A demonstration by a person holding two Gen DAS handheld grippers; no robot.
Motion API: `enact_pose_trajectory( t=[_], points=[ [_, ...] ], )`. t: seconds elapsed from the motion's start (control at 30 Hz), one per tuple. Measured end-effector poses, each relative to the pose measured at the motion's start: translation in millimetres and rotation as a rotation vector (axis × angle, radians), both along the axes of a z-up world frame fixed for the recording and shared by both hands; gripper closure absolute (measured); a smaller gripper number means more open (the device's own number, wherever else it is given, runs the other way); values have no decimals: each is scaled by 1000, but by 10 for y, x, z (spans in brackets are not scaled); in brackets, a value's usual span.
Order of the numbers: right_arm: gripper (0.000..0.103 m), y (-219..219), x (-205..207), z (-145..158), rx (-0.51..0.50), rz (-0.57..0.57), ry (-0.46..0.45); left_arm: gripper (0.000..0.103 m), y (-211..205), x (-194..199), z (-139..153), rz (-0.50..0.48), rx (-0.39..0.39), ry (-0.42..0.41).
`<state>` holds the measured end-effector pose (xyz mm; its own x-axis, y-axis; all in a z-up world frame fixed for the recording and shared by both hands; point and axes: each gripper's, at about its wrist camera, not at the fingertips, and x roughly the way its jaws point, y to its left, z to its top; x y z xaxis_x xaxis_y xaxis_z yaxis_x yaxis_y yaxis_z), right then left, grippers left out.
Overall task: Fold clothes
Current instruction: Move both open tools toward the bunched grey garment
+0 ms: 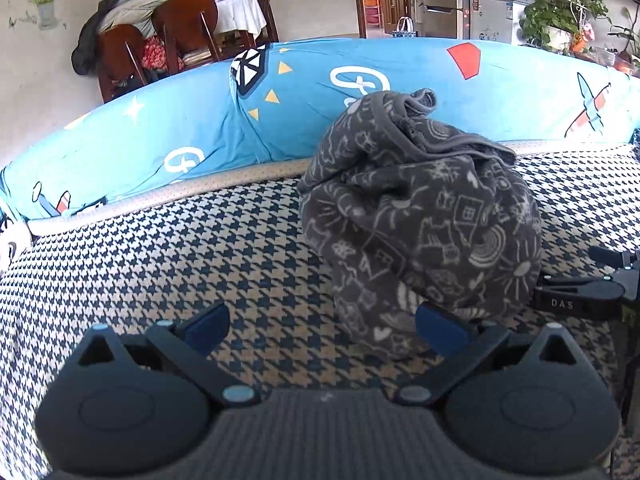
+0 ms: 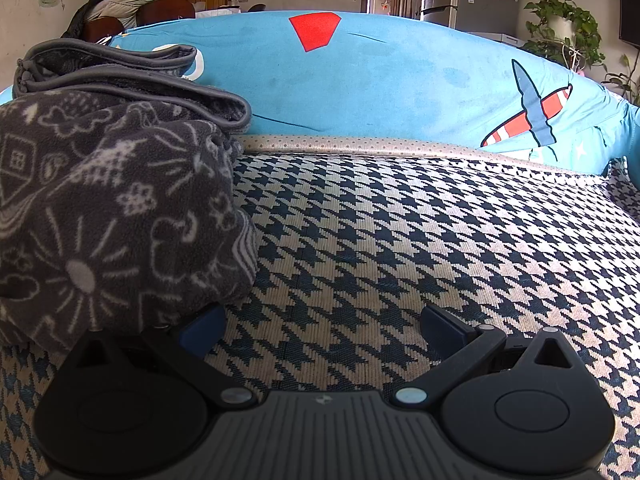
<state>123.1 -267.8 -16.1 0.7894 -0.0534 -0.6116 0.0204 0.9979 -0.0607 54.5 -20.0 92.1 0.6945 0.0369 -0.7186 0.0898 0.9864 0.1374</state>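
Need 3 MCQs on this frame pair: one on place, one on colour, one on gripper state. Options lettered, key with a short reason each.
1. Where does the grey patterned garment lie?
A. on the houndstooth cover
B. on a chair
C. on the floor

2. What is the main colour of the long cushion behind the garment?
A. green
B. blue
C. brown

3. How do the left gripper and right gripper stand?
A. both shut on cloth
B. one shut, one open
C. both open, holding nothing

Key:
1 A: the bundle rests on the houndstooth cover in both views.
2 B: its fabric is bright blue with red and white prints.
3 C: in each wrist view the fingers are spread wide with only the cover between them.
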Motion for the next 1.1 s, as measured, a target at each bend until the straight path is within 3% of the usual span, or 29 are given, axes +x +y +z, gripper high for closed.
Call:
enact_pose_trajectory(
  t=[0.77, 1.1],
  points=[
    [0, 7, 9, 6, -9, -4, 4, 0, -123, 36, -98, -27, 15, 4],
    [0, 45, -50, 60, 9, -53, 84, 0, -145, 98, -180, -11, 25, 22]
  ],
)
